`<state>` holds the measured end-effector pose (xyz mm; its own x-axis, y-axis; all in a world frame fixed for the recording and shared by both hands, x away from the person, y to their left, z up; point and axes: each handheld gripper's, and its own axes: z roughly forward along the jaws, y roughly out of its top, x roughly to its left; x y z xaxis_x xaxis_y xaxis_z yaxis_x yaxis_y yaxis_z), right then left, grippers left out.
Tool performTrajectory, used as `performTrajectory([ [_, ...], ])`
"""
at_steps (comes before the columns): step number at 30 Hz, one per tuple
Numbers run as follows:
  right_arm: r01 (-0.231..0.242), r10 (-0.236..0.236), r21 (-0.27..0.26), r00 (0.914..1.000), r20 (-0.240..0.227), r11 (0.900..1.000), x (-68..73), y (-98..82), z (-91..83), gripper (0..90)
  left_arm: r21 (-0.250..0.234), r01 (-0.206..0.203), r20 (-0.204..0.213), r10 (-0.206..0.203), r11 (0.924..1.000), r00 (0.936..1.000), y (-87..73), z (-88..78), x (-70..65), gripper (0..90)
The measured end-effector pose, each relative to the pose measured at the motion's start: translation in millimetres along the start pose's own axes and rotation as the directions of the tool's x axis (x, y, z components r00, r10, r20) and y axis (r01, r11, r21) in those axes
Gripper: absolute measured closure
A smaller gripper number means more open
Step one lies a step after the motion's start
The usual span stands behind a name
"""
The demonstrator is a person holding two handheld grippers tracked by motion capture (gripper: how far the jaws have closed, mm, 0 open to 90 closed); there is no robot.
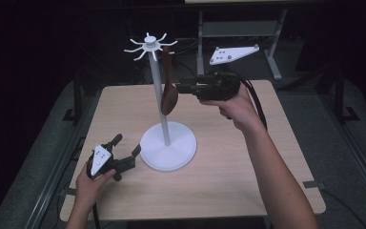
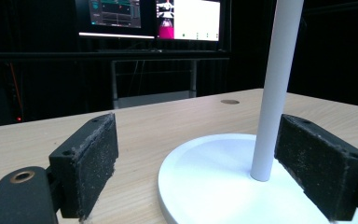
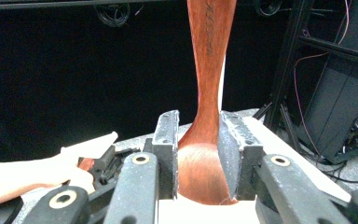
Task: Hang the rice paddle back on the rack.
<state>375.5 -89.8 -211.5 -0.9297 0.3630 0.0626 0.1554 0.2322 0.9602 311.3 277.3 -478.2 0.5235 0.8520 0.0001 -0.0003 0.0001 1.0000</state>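
- A dark room with black surrounds and metal framing holds a pale wood-grain worktop [image 1: 219, 157]; monitors glow in the background of the left gripper view.
- On the worktop stands a white stand with a round flat base, a slim upright pole and a crown of curved hooks [image 1: 164, 129].
- A dark reddish-brown wooden spoon [image 1: 168, 90] hangs beside the pole, handle up toward the hooks and bowl down; whether its top end is on a hook I cannot tell.
- The right gripper [image 1: 183, 87], held out level by the person's right hand [image 1: 238, 107], is clamped on the wooden spoon at the neck just above the bowl; the right gripper view shows both pads pressed to the wood [image 3: 200, 154].
- The left gripper [image 1: 126, 150] rests low near the worktop's front-left, jaws spread wide and holding nothing; its own view has the stand's base [image 2: 214, 177] and pole between the pads without touching them.
- Risk: pulling or lifting the spoon sideways could drag on the hook and tip the tall stand, because nothing braces it at present.
- Risk: the grip sits on a narrow, tapering, smooth neck, so the spoon may swivel or slide between the pads.
- Risk: if the left gripper closes carelessly on the pole, it could knock the stand and set the spoon swinging.
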Motion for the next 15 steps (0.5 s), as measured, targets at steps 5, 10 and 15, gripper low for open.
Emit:
performTrajectory([
  [5, -0.007, 0.006, 0.015, 0.9995, 0.03, 1.0, -1.5, -10.6, -8.6, 63.3, -0.008, 0.0, 0.002, 0.0, 1.0, 1.0, -0.2, 0.2, -0.1, 12.9],
  [10, -0.02, 0.018, 0.035, 0.9983, 0.056, 0.999, -2.6, -25.9, -18.4, 59.8, 0.003, -0.006, 0.001, 0.006, 1.0, 1.0, 0.1, -0.8, 0.4, 12.9],
  [15, -0.032, 0.027, 0.062, 0.9967, 0.077, 0.998, -2.5, -43.7, -26.1, 56.2, -0.009, 0.0, 0.002, 0.0, 1.0, 1.0, -0.2, 0.0, 0.0, 12.9],
])
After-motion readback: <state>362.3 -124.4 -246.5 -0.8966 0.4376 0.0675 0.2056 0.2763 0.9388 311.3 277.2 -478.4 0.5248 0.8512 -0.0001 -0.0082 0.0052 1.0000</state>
